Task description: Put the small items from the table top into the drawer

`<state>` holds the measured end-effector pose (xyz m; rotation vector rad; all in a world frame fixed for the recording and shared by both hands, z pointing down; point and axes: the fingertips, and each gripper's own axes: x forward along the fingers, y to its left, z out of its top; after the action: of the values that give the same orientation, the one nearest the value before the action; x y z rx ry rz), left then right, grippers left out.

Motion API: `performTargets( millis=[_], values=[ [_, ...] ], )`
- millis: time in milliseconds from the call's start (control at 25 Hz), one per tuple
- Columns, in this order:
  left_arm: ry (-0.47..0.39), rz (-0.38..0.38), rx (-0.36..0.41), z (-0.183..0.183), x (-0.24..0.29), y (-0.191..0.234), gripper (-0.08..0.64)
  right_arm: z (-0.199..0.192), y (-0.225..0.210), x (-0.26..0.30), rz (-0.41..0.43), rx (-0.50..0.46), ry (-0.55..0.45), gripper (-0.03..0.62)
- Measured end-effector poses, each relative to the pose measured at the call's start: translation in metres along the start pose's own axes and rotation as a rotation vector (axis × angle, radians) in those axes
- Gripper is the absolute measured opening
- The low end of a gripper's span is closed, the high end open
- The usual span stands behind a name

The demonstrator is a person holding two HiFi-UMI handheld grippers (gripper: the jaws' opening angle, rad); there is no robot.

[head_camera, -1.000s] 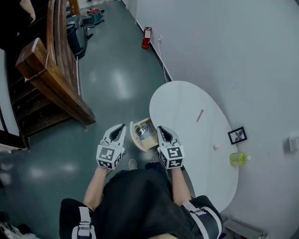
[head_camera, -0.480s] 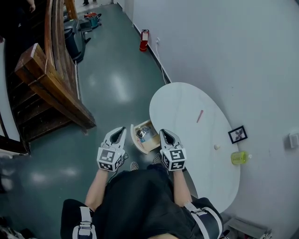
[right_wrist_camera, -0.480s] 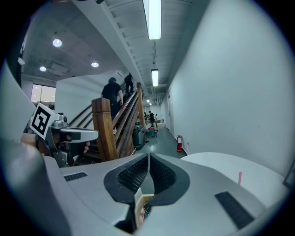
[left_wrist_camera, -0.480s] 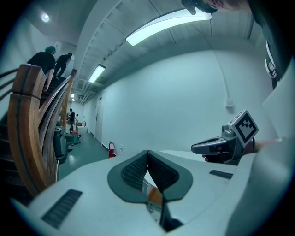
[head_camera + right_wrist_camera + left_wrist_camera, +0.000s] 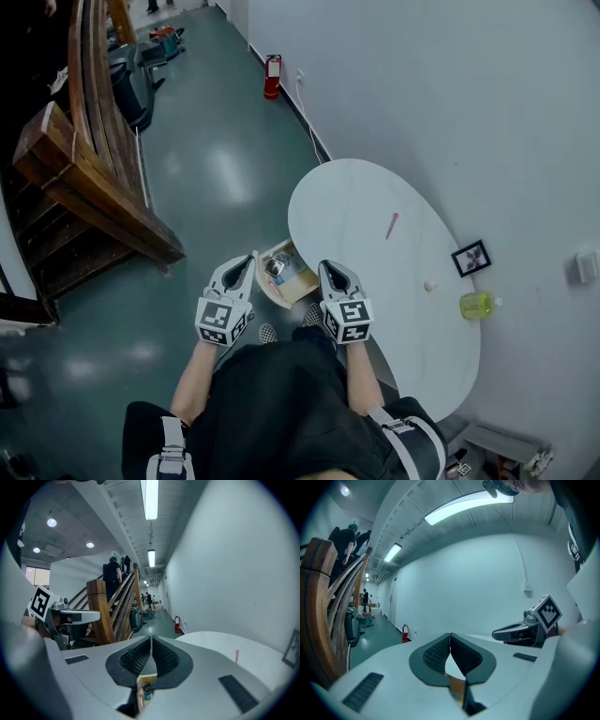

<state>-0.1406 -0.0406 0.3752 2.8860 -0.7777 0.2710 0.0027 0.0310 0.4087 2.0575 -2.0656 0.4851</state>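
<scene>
Holding nearly the same pose as a second ago, with bench [image 5: 352, 202] sliding slightly toward 9 o'clock in head view. Left gripper [image 5: 246, 262] at 9 o'clock of open drawer [image 5: 300, 288], jaws together, empty. Right gripper [image 5: 327, 268] at its 3 o'clock, jaws together, empty. Small items [image 5: 277, 268] inside drawer. Out on bench toward 3 o'clock: pink stick [image 5: 391, 225], small ball [image 5: 430, 285], yellow item [image 5: 476, 305], framed picture [image 5: 470, 258].

The left gripper [image 5: 247, 263] and right gripper [image 5: 326, 270] flank the open drawer [image 5: 284, 249].
</scene>
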Motion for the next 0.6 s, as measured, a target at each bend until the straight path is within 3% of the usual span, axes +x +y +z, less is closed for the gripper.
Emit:
performTargets(
  millis=[600],
  values=[
    [0.045,-0.291,0.024,0.008,0.100,-0.103,0.020,-0.021,-0.108,-0.057,-0.239,0.115,0.004,0.037]
  ],
)
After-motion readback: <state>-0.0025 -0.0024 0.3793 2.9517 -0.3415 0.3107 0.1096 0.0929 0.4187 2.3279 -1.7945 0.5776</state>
